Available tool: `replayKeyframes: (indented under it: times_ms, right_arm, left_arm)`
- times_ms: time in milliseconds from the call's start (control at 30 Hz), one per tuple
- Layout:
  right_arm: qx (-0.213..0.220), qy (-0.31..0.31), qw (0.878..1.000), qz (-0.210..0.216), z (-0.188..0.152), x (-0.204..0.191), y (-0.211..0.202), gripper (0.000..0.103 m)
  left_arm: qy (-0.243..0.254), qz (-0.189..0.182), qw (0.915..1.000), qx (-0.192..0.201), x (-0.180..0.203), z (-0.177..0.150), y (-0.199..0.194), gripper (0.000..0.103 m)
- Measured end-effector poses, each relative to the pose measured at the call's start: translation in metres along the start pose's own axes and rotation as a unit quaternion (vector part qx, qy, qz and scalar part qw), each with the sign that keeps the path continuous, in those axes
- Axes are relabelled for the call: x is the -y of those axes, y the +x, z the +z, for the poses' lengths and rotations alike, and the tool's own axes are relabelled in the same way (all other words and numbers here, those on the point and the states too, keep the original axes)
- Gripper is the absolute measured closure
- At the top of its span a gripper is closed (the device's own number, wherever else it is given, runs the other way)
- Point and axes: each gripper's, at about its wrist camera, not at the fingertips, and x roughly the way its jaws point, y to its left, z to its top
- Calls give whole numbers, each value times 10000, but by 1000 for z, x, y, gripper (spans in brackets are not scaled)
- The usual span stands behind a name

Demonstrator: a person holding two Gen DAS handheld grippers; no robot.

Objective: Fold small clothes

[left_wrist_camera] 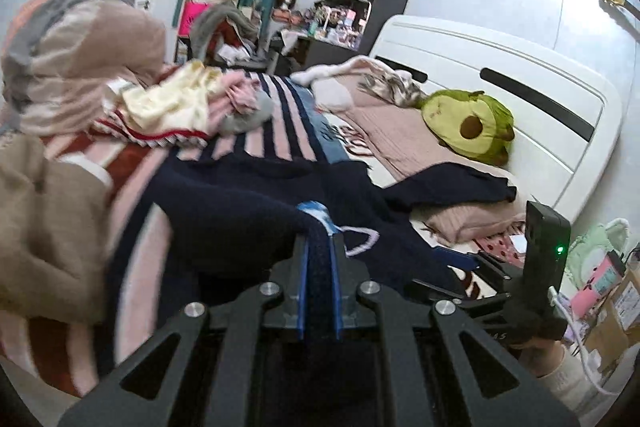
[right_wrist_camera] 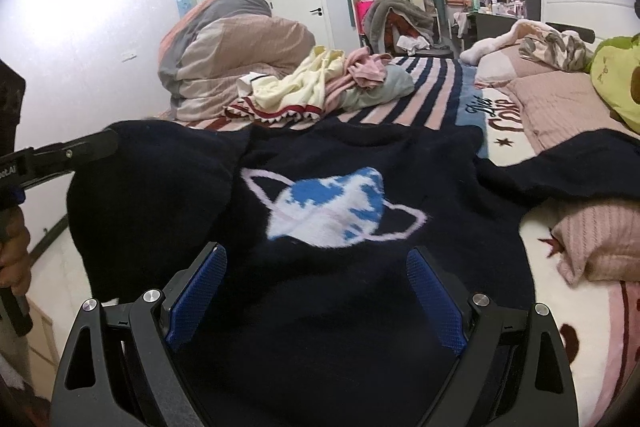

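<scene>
Navy knit sweater (right_wrist_camera: 320, 155) lies spread on the bed (right_wrist_camera: 460, 99), folding barely begun: left gripper (left_wrist_camera: 319, 227) pinches its lifted edge; right gripper (right_wrist_camera: 316, 283) hovers wide above, empty. Unfolded clothes pile (right_wrist_camera: 328, 83) waits behind.

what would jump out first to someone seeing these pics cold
The navy sweater spread over the bed, its blue and white ringed planet in the middle. The left gripper is shut on a fold of it, while the right gripper stands open over its hem. A green avocado plush lies by the white headboard.
</scene>
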Motion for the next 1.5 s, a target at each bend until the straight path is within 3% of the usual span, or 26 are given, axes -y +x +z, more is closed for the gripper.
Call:
replayKeyframes:
  times_ms: [200, 400, 500, 600, 700, 767, 867, 900, 1100, 1300, 1500]
  right_arm:
    - [-170, 66, 9998, -110, -18, 22, 10, 13]
    - [-315, 92, 9994, -147, -35, 20, 18, 13]
    - [-366, 54, 9992, -129, -41, 14, 20, 13]
    - [-451, 34, 9989, -104, -45, 6, 22, 13]
    - [-511, 38, 9987, -11, -48, -2, 24, 13]
    - [-548, 20, 9985, 62, -49, -7, 25, 15]
    - [-683, -48, 9974, 206, -47, -18, 30, 38]
    - [-715, -45, 9970, 291, -46, -22, 31, 41]
    - [-917, 157, 9918, 876, -39, -43, 45, 47]
    - [-1224, 88, 9893, 784, -41, -56, 70, 49]
    - [-1246, -83, 9904, 590, -39, -66, 75, 50]
  left_arm:
    - [-140, -273, 9988, -385, 9, -20, 43, 96]
    - [-102, -363, 9979, -519, 6, -41, 63, 95]
    - [-87, -388, 9977, -550, 4, -47, 65, 88]
    - [-68, -334, 9979, -553, 2, -52, 61, 73]
    - [-5, -176, 9986, -505, -1, -56, 52, 68]
    - [5, -84, 9988, -480, -5, -57, 48, 58]
    - [0, 27, 9993, -381, -12, -60, 36, 46]
    - [-10, 65, 9995, -317, -16, -60, 29, 45]
    - [-30, 494, 9988, 27, -44, -60, -6, 35]
    - [-246, 894, 9955, 174, -78, -65, -23, 28]
    - [-364, 1221, 9917, 152, -91, -66, -23, 21]
